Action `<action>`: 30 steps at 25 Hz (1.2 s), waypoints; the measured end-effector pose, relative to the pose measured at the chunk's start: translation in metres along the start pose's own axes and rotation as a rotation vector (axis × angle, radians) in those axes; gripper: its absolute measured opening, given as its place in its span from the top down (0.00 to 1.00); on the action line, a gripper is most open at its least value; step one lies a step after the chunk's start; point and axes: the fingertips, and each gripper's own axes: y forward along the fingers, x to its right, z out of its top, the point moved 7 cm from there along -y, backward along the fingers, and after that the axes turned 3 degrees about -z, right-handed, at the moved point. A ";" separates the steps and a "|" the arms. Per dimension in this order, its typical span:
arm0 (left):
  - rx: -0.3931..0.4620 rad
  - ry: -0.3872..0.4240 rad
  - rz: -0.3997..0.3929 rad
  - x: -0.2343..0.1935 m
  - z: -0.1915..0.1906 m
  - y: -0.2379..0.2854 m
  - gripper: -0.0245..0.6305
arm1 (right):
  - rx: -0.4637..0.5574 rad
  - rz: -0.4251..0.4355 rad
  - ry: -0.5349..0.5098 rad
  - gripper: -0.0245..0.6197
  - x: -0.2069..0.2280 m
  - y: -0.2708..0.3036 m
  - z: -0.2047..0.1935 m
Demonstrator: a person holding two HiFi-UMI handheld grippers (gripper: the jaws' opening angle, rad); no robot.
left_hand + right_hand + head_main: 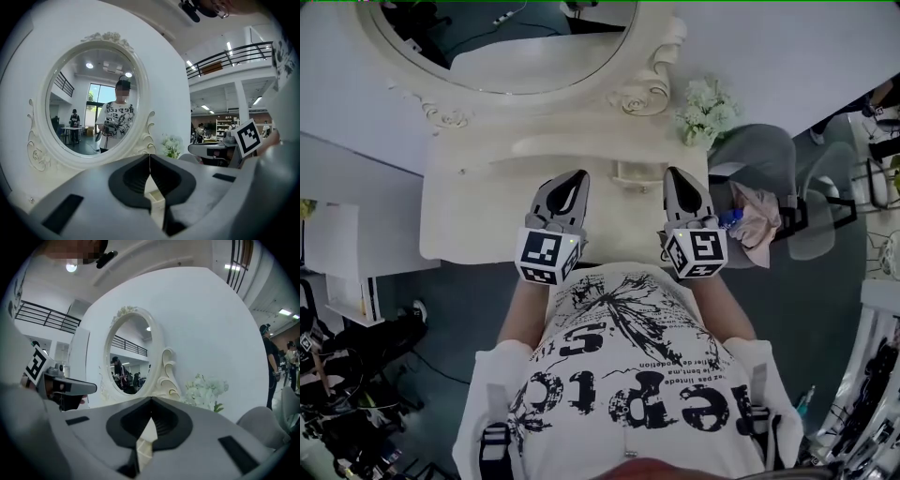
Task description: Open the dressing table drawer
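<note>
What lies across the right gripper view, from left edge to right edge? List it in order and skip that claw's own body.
grey left claw with its black-and-white marker cube → oval mirror in a carved cream frame → bunch of white flowers → rounded grey chair back

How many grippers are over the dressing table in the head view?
2. The left gripper hangs over the dressing table, mid-front; the right gripper beside it, nearer the flowers. Both shut, empty.

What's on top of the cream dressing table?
An oval cream-framed mirror stands at the back, white flowers by the right rear corner. The left gripper and right gripper hide part of the front.
</note>
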 end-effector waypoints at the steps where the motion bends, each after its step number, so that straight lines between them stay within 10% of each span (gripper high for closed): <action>1: 0.006 0.003 0.003 0.000 0.002 -0.001 0.93 | 0.009 0.004 0.000 0.94 0.000 -0.001 0.003; 30: 0.006 -0.021 -0.016 0.016 -0.005 -0.010 0.93 | -0.016 -0.002 -0.045 0.94 -0.009 -0.022 -0.004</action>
